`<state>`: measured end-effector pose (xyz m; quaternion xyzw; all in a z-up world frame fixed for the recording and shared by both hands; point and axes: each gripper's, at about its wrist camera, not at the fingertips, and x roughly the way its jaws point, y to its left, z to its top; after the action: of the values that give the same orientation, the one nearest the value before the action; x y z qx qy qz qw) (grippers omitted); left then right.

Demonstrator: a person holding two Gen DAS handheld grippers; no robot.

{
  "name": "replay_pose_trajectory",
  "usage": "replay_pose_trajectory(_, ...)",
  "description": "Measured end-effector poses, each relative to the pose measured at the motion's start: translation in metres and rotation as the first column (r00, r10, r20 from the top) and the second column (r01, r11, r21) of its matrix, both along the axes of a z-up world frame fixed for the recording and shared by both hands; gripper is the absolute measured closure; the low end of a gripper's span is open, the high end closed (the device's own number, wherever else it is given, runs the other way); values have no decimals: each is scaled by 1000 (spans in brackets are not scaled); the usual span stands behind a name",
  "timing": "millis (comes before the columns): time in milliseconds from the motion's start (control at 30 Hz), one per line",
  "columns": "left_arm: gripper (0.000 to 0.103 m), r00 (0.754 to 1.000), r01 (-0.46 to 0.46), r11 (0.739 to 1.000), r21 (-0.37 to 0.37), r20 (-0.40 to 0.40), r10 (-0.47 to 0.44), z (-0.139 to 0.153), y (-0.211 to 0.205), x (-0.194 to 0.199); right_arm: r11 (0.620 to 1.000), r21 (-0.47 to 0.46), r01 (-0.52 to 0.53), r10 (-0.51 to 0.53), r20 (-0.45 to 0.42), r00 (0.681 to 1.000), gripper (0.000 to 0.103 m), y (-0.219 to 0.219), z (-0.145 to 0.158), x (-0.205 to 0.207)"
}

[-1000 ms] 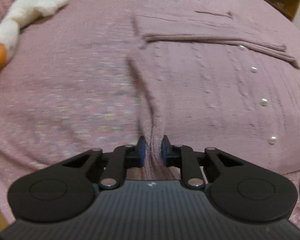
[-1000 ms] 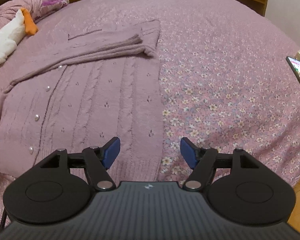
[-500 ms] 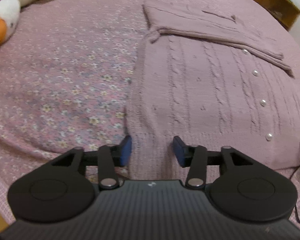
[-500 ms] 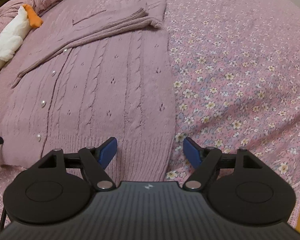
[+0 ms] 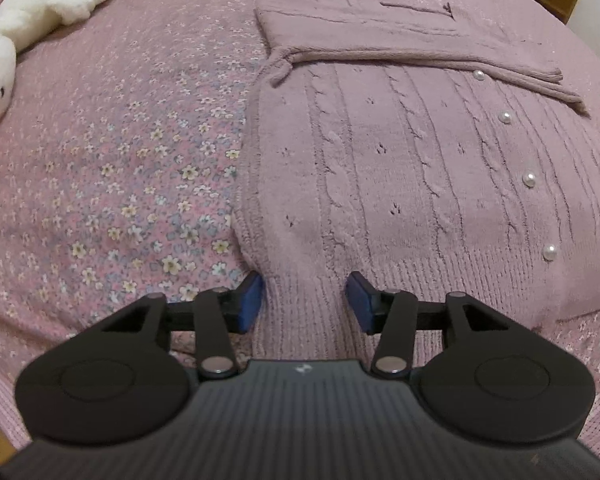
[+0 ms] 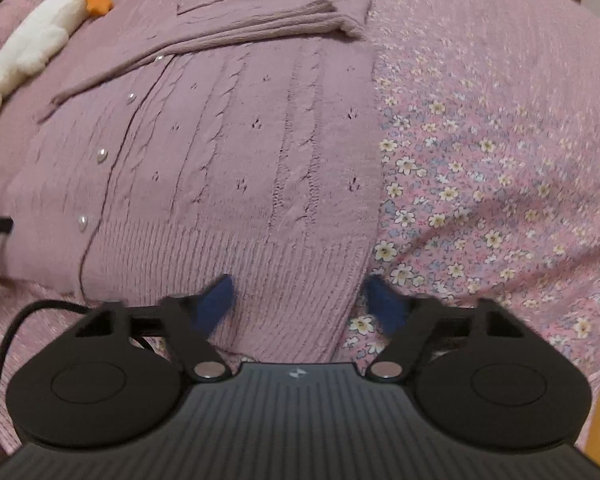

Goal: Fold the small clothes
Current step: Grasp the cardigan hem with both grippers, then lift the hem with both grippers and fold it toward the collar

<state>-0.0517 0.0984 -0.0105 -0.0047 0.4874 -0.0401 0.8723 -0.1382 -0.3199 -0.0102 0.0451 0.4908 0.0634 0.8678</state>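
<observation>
A mauve cable-knit cardigan [image 5: 400, 168] lies flat on my floral bedspread [image 5: 120, 152], sleeves folded across its top. My left gripper [image 5: 304, 300] and right gripper [image 6: 300, 300] each straddle a bottom hem corner, jaws just closing but not yet pinching. A plush goose [image 5: 40, 12] lies beyond.

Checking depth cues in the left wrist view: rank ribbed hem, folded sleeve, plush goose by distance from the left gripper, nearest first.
From the left gripper:
1. Ribbed hem, between the jaws, at the bottom.
2. Folded sleeve, across the cardigan's top, upper right.
3. Plush goose, far upper left on the bedspread.
</observation>
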Motion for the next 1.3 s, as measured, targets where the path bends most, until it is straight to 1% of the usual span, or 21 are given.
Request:
replay_pose_trajectory(33, 84, 1000, 2, 1000, -19, 2, -2, 1, 1, -1, 1000, -1, -5, 5, 3, 1000, 57, 1, 1, -2)
replay_pose_trajectory(67, 89, 1000, -1, 998, -64, -3, 1, 1, 3, -2, 1000, 10, -6, 6, 2, 1000, 75, 0, 1, -3)
replay_pose_trajectory(100, 89, 1000, -8, 995, -98, -10, 7, 0, 4, -2, 999, 35, -3, 3, -1, 1000, 86, -2, 1, -3)
replay_pose_trajectory(133, 90, 1000, -17, 993, -116, -6, 16, 1, 4, -2, 998, 59, 8, -8, 4, 1000, 91, -5, 1, -3)
replay_pose_trajectory(167, 90, 1000, -22, 988, -155, 2, 22, 2, 8, -3, 996, 85, 27, -29, 26, 999, 93, -8, 4, -4)
replay_pose_trajectory(200, 91, 999, -29, 976, -216, 8, 31, 5, 13, -4, 991, 129, 41, -49, 58, 997, 94, -12, 8, -5)
replay_pose_trajectory(267, 91, 998, -59, 937, -345, 14, 68, 10, 25, -5, 972, 228, 64, -93, 120, 988, 94, -22, 20, -6)
replay_pose_trajectory(300, 91, 995, -80, 918, -387, 20, 95, 14, 31, -4, 959, 273, 74, -119, 153, 981, 94, -28, 27, -6)
replay_pose_trajectory(333, 91, 992, -103, 906, -411, 23, 124, 18, 35, -3, 948, 306, 83, -144, 182, 973, 94, -32, 33, -5)
replay_pose_trajectory(400, 91, 983, -141, 890, -434, 43, 177, 28, 43, -1, 926, 362, 106, -201, 234, 951, 95, -40, 44, -2)
replay_pose_trajectory(433, 91, 979, -149, 882, -447, 56, 194, 32, 46, 0, 917, 382, 114, -223, 255, 941, 95, -42, 48, 1)
replay_pose_trajectory(500, 91, 971, -156, 859, -488, 85, 224, 42, 51, 3, 901, 418, 116, -258, 300, 919, 95, -45, 55, 6)
replay_pose_trajectory(600, 91, 957, -160, 819, -551, 117, 265, 56, 56, 9, 893, 436, 110, -284, 356, 890, 95, -44, 66, 15)
replay_pose_trajectory(667, 91, 949, -149, 797, -585, 141, 281, 66, 56, 15, 892, 441, 101, -290, 387, 876, 95, -40, 74, 23)
replay_pose_trajectory(800, 91, 931, -124, 800, -587, 211, 299, 85, 49, 33, 886, 455, 88, -311, 443, 841, 95, -41, 91, 42)
replay_pose_trajectory(900, 91, 912, -122, 791, -599, 248, 328, 96, 47, 51, 888, 454, 76, -319, 489, 812, 95, -41, 105, 66)
replay_pose_trajectory(1000, 91, 894, -124, 810, -573, 290, 341, 106, 43, 72, 893, 446, 67, -319, 521, 792, 95, -43, 119, 97)
replay_pose_trajectory(1100, 91, 885, -130, 810, -571, 301, 354, 109, 41, 98, 896, 439, 72, -326, 537, 778, 95, -43, 129, 129)
replay_pose_trajectory(1167, 91, 882, -141, 811, -568, 300, 363, 107, 39, 117, 905, 417, 84, -324, 548, 771, 95, -41, 132, 155)
replay_pose_trajectory(1233, 91, 880, -149, 824, -547, 307, 362, 103, 36, 138, 913, 395, 96, -320, 551, 771, 95, -38, 130, 180)
replay_pose_trajectory(1300, 91, 884, -165, 844, -510, 304, 356, 97, 32, 162, 923, 367, 111, -311, 545, 779, 95, -32, 124, 209)
